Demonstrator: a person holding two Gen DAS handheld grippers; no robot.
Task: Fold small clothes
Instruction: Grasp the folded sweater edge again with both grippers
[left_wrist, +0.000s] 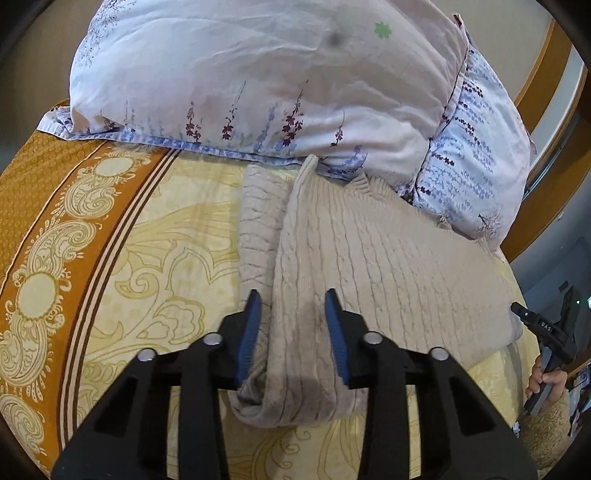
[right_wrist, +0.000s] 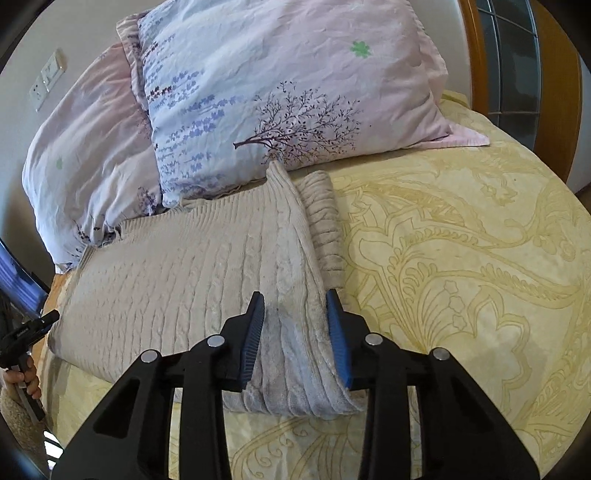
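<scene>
Yellow patterned bedspread (right_wrist: 461, 258), two floral pillows (right_wrist: 280, 96), wooden headboard (right_wrist: 554, 85), wall sockets (right_wrist: 48, 79)

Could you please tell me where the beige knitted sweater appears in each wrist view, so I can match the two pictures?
Left wrist view: the beige knitted sweater fills the centre and right, its left corner between the left gripper fingers.
Right wrist view: the sweater fills the centre and left, its right corner between the right gripper fingers.
Shared landmark: the floral pillow behind the sweater.
</scene>
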